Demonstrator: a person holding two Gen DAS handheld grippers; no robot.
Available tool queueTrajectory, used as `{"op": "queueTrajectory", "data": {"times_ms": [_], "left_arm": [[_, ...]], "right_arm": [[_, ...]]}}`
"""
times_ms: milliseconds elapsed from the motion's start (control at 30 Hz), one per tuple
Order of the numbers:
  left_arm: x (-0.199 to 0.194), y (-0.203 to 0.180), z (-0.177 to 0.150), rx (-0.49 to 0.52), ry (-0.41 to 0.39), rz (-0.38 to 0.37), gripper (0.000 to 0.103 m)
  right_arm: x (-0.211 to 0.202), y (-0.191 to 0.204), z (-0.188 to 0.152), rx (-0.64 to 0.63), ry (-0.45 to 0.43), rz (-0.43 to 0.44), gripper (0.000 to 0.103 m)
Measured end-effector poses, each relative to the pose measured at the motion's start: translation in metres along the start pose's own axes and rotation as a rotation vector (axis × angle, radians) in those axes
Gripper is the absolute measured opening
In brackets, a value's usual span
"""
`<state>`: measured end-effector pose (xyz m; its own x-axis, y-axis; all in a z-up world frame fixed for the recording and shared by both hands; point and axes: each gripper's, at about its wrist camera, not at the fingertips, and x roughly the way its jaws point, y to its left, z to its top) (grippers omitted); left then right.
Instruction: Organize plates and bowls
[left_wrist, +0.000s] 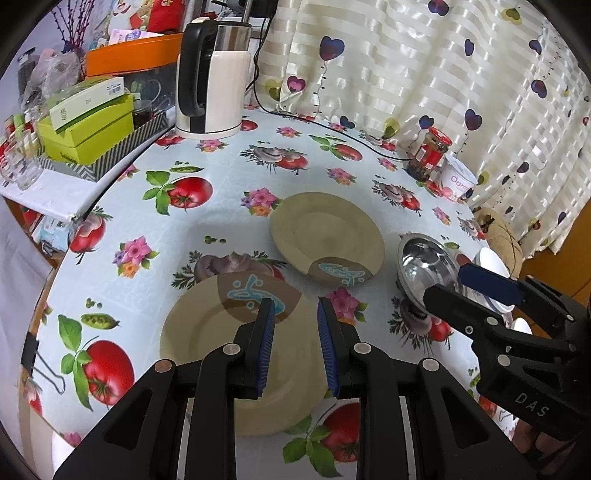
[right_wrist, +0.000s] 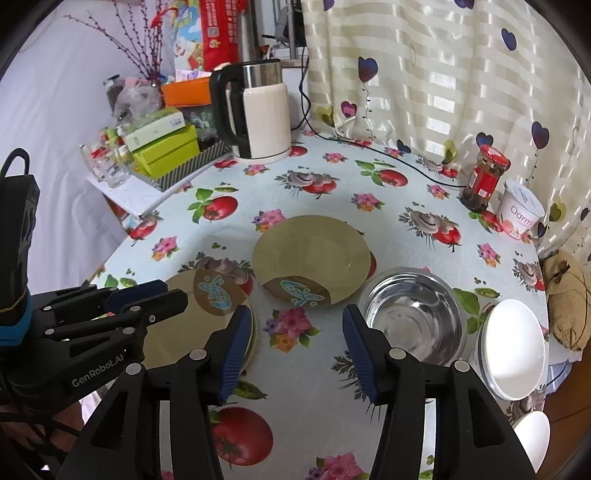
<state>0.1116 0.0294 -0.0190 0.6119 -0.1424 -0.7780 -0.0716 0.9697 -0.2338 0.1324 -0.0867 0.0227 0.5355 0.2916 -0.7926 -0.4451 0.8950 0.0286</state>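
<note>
On the flowered tablecloth (right_wrist: 317, 373) two tan plates are laid flat, side by side and apart. The near plate (left_wrist: 207, 332) is turned so that its brown patch with the blue squiggle points away, toward the kettle (left_wrist: 212, 79); the far plate (left_wrist: 325, 236) is turned the other way, its patch facing the near edge of the table. Both are round, so no long axis can be read, only that patch as a heading.

Just right of the far plate a steel bowl (right_wrist: 413, 317) is seen upright, mouth up, with its rim close to the plate's edge; whether they touch cannot be told. Beside it, further right, a white bowl (right_wrist: 513, 350) is tilted, its mouth turned toward the camera, and a second white rim (right_wrist: 532, 439) is glimpsed below it.

The left gripper (left_wrist: 295, 310) is held over the near plate with its jaws parted and nothing between the blue pads (left_wrist: 266, 347), so it is released. The right gripper (right_wrist: 291, 325) is spread wider over bare cloth between the near plate and the steel bowl, released as well, nothing grasped.

At the back, a red-lidded jar (right_wrist: 484, 177) and a white tub (right_wrist: 521, 210) are parked by the curtain (right_wrist: 443, 74).
</note>
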Motion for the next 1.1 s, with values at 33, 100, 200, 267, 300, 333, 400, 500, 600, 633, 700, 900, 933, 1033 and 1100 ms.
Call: {"op": "queueTrajectory", "data": {"times_ms": [33, 100, 200, 267, 300, 333, 400, 500, 600, 633, 700, 900, 933, 1033, 1100], "left_arm": [[0.001, 0.000, 0.001, 0.001, 0.001, -0.002, 0.025], [0.005, 0.000, 0.004, 0.001, 0.004, -0.009, 0.025], [0.010, -0.001, 0.010, 0.002, 0.008, -0.020, 0.025], [0.015, -0.001, 0.013, 0.001, 0.014, -0.029, 0.025], [0.017, -0.001, 0.014, 0.001, 0.016, -0.032, 0.025], [0.018, -0.001, 0.015, 0.003, 0.017, -0.034, 0.025], [0.023, -0.001, 0.018, 0.005, 0.021, -0.042, 0.025], [0.029, -0.001, 0.022, 0.008, 0.024, -0.047, 0.025], [0.036, 0.000, 0.028, 0.005, 0.027, -0.049, 0.025], [0.038, 0.001, 0.030, 0.003, 0.028, -0.049, 0.025], [0.045, 0.004, 0.034, -0.003, 0.030, -0.046, 0.025], [0.064, 0.015, 0.045, -0.032, 0.049, -0.047, 0.025], [0.068, 0.017, 0.047, -0.036, 0.053, -0.046, 0.025], [0.080, 0.023, 0.051, -0.064, 0.070, -0.046, 0.025], [0.088, 0.027, 0.053, -0.076, 0.079, -0.043, 0.025]], "right_arm": [[0.003, -0.002, 0.001, 0.005, 0.004, 0.001, 0.052], [0.007, -0.006, 0.002, 0.011, 0.010, 0.007, 0.052], [0.014, -0.011, 0.005, 0.026, 0.017, 0.016, 0.052], [0.016, -0.015, 0.007, 0.032, 0.019, 0.026, 0.052], [0.017, -0.017, 0.007, 0.035, 0.020, 0.029, 0.052], [0.019, -0.019, 0.009, 0.040, 0.022, 0.033, 0.052], [0.023, -0.024, 0.011, 0.050, 0.027, 0.044, 0.052], [0.029, -0.031, 0.014, 0.061, 0.032, 0.053, 0.052], [0.035, -0.036, 0.018, 0.065, 0.035, 0.059, 0.052], [0.037, -0.038, 0.019, 0.068, 0.036, 0.065, 0.052], [0.041, -0.042, 0.022, 0.074, 0.041, 0.076, 0.052], [0.060, -0.054, 0.033, 0.082, 0.059, 0.085, 0.052], [0.063, -0.056, 0.035, 0.085, 0.061, 0.086, 0.052], [0.075, -0.063, 0.040, 0.096, 0.076, 0.085, 0.051], [0.083, -0.067, 0.043, 0.103, 0.088, 0.086, 0.048]]}}
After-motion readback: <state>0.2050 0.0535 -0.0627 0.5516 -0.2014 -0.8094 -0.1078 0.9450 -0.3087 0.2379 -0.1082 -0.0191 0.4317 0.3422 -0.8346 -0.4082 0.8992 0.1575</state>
